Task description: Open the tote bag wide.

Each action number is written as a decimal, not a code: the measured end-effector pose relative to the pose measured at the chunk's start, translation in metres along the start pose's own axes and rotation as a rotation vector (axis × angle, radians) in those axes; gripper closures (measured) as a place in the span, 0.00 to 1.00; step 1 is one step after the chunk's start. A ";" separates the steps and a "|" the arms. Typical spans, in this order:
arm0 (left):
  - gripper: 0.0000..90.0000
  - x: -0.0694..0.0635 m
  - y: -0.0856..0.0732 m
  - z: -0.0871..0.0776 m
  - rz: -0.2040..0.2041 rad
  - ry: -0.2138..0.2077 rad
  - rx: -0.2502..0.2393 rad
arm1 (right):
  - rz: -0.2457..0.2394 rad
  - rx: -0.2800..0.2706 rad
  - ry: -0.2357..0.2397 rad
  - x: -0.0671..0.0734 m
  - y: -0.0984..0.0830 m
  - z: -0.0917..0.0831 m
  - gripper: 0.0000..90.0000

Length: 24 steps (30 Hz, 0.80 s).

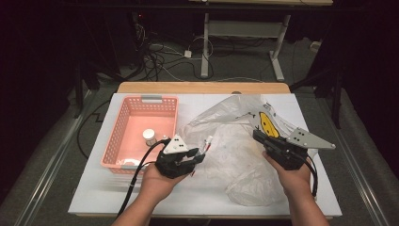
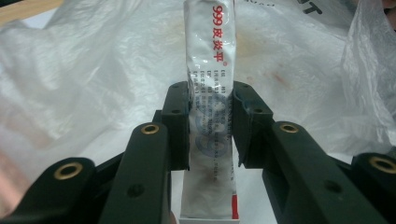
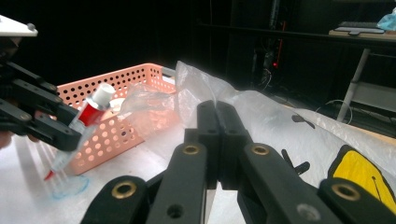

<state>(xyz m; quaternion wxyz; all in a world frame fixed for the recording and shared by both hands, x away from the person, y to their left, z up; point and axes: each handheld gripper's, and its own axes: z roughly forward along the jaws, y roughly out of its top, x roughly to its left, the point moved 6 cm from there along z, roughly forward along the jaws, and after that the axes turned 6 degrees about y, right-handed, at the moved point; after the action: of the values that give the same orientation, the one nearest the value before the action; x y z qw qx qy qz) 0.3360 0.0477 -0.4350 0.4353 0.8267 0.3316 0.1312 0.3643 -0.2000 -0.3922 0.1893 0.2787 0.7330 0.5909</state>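
Note:
A white ointment tube (image 2: pixel 210 70) with red lettering stands between the pads of my left gripper (image 2: pixel 211 112), which is shut on its middle. From above, that gripper (image 1: pixel 200 153) is just right of the pink basket, and the tube (image 1: pixel 206 143) points towards the clear plastic bag (image 1: pixel 235 160). The right gripper view shows the tube's white cap and red neck (image 3: pixel 91 112). My right gripper (image 3: pixel 217 116) has its jaws pressed together on a fold of the bag (image 3: pixel 196 88). It holds the bag's right side (image 1: pixel 258 136) near a yellow print (image 1: pixel 268 125).
A pink perforated basket (image 1: pixel 117 136) sits at the table's left with a small white bottle (image 1: pixel 149 137) inside. The crumpled bag covers the table's middle and right. Beyond the far edge are cables and a desk frame (image 1: pixel 207 42) on the floor.

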 end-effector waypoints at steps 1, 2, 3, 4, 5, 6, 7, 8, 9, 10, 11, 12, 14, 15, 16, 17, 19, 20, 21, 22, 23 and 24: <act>0.76 -0.002 0.001 0.003 -0.001 -0.006 -0.003 | 0.000 -0.001 0.002 0.000 0.000 0.000 1.00; 0.76 -0.005 0.003 0.006 0.003 -0.018 -0.010 | 0.000 -0.001 0.001 0.000 0.000 0.000 1.00; 0.76 -0.007 0.004 0.009 0.008 -0.023 -0.007 | 0.005 -0.002 0.000 0.000 0.001 0.000 1.00; 0.76 -0.010 0.006 0.013 0.015 -0.017 -0.004 | 0.004 -0.002 0.002 0.000 0.001 0.000 1.00; 0.76 -0.012 0.007 0.016 0.025 -0.019 -0.001 | 0.011 -0.003 0.003 0.001 0.001 0.000 1.00; 0.76 -0.015 0.008 0.020 0.028 -0.024 -0.002 | 0.007 -0.003 0.002 0.001 0.001 0.000 1.00; 0.76 -0.017 0.010 0.023 0.031 -0.022 -0.002 | 0.003 -0.007 0.004 0.000 0.002 0.000 1.00; 0.76 -0.019 0.011 0.026 0.030 -0.023 -0.003 | 0.011 -0.008 0.000 0.001 0.002 -0.001 1.00; 0.76 -0.021 0.012 0.029 0.036 -0.025 -0.005 | 0.010 -0.008 0.000 0.001 0.002 -0.001 1.00; 0.76 -0.022 0.014 0.032 0.042 -0.025 -0.005 | 0.008 -0.009 0.000 0.001 0.002 -0.001 1.00; 0.76 -0.024 0.014 0.036 0.048 -0.026 -0.006 | 0.005 -0.009 0.004 0.001 0.003 -0.001 1.00; 0.76 -0.025 0.015 0.039 0.055 -0.023 -0.006 | 0.008 -0.012 0.003 0.002 0.003 -0.002 1.00; 0.76 -0.024 0.016 0.045 0.058 -0.012 0.001 | 0.003 -0.016 0.002 0.002 0.004 -0.002 1.00; 0.76 -0.023 0.017 0.049 0.054 -0.006 0.001 | 0.005 -0.015 0.003 0.003 0.004 -0.002 1.00; 0.76 -0.022 0.017 0.052 0.049 0.001 0.003 | 0.004 -0.015 0.004 0.003 0.004 -0.002 1.00; 0.76 -0.020 0.018 0.055 0.044 0.004 0.006 | 0.004 -0.016 0.004 0.003 0.004 -0.002 1.00; 0.76 -0.017 0.018 0.061 0.035 0.015 0.009 | 0.001 -0.014 0.004 0.003 0.004 -0.001 1.00; 0.76 -0.016 0.019 0.065 0.026 0.012 0.011 | 0.003 -0.014 0.006 0.004 0.004 -0.001 1.00; 0.76 -0.015 0.019 0.067 0.016 0.007 0.006 | 0.000 -0.014 0.007 0.004 0.004 0.000 1.00; 0.76 -0.016 0.020 0.070 0.015 0.010 -0.001 | 0.004 -0.014 0.006 0.005 0.004 0.001 1.00; 0.76 -0.016 0.021 0.072 0.021 0.017 -0.003 | -0.008 -0.009 0.010 0.005 0.004 0.001 1.00; 0.76 -0.016 0.022 0.075 0.022 0.023 -0.002 | -0.011 -0.011 0.010 0.005 0.004 0.001 1.00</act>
<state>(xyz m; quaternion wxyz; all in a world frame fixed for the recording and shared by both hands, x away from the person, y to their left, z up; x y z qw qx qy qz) 0.3718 -0.0192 -0.4602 0.4309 0.8282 0.3273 0.1457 0.3618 -0.1951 -0.3886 0.1902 0.2708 0.7322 0.5953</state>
